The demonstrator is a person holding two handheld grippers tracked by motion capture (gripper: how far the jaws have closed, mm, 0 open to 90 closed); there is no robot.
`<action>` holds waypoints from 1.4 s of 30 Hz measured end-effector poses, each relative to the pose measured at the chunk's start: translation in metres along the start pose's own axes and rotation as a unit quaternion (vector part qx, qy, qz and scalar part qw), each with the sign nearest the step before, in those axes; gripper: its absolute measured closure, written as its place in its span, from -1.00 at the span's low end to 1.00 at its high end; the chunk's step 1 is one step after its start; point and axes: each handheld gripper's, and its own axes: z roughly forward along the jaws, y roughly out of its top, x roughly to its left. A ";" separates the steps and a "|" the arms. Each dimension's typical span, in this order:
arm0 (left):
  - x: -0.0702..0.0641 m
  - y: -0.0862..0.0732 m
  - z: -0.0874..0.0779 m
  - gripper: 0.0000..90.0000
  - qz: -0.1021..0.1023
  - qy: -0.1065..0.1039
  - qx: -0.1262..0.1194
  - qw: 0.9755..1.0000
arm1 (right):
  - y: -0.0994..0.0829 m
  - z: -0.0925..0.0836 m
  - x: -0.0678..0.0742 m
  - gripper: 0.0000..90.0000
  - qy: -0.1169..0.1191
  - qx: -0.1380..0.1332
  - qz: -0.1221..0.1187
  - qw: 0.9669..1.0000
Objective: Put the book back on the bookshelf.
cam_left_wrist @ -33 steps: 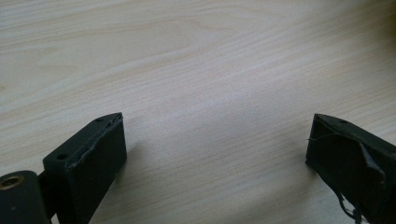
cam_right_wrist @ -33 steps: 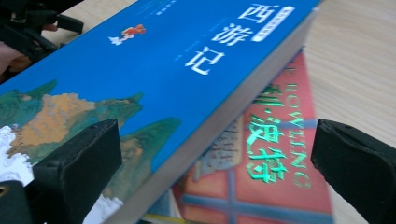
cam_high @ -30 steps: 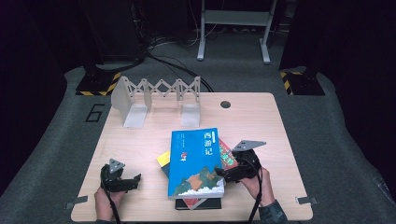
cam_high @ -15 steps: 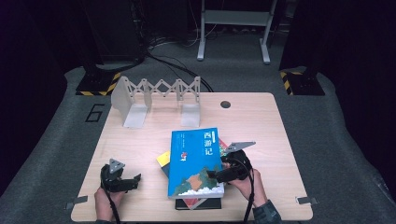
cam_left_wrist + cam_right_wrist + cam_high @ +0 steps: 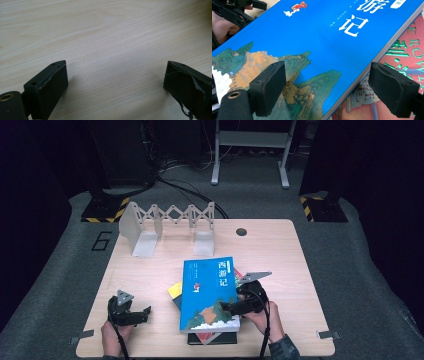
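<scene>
A blue book (image 5: pixel 207 290) with a mountain picture lies on top of a small stack near the table's front. My right gripper (image 5: pixel 229 308) reaches in from the book's right side. In the right gripper view my right gripper (image 5: pixel 327 85) straddles the blue book's (image 5: pixel 324 32) long edge: one pad over the cover, the other over the red book (image 5: pixel 404 55) below. Its jaws have just been closing, with that edge between them, but a gap still shows at the pads. My left gripper (image 5: pixel 142 312) rests on bare wood at the front left, open (image 5: pixel 115 77) with nothing between its jaws.
A yellow book (image 5: pixel 175 290) and a dark book (image 5: pixel 210 339) peek out from under the stack. A grey folding book rack (image 5: pixel 170 215) stands at the table's back left. A cable hole (image 5: pixel 241 231) sits behind the books. The wooden table (image 5: pixel 150 275) has bare room at left.
My right gripper has shifted a little left onto the blue book's edge, and its jaws have narrowed slightly. The left gripper and the books have not moved.
</scene>
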 end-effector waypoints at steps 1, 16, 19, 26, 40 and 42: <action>0.000 0.000 0.000 -0.88 0.000 0.000 0.000 1.000 | 0.000 0.000 0.000 -0.68 0.000 -0.001 0.000 1.000; 0.001 0.000 0.000 -0.90 -0.013 0.012 0.003 1.000 | 0.011 0.015 0.001 -0.67 0.000 -0.010 0.009 1.000; 0.002 0.001 0.003 -1.00 -0.023 0.020 0.007 1.000 | 0.012 0.017 0.001 -0.67 0.002 -0.011 0.004 1.000; -0.002 0.003 0.003 -1.00 -0.038 0.036 0.013 0.999 | 0.010 0.015 0.003 -0.68 -0.008 -0.022 -0.011 1.000; 0.003 0.036 -0.008 -1.00 -0.064 -0.031 0.003 0.997 | 0.016 0.017 0.007 -0.90 -0.047 -0.006 -0.030 0.998; 0.001 0.046 -0.012 -1.00 -0.063 -0.046 -0.004 0.997 | 0.017 0.017 0.009 -1.00 -0.057 0.007 -0.029 0.998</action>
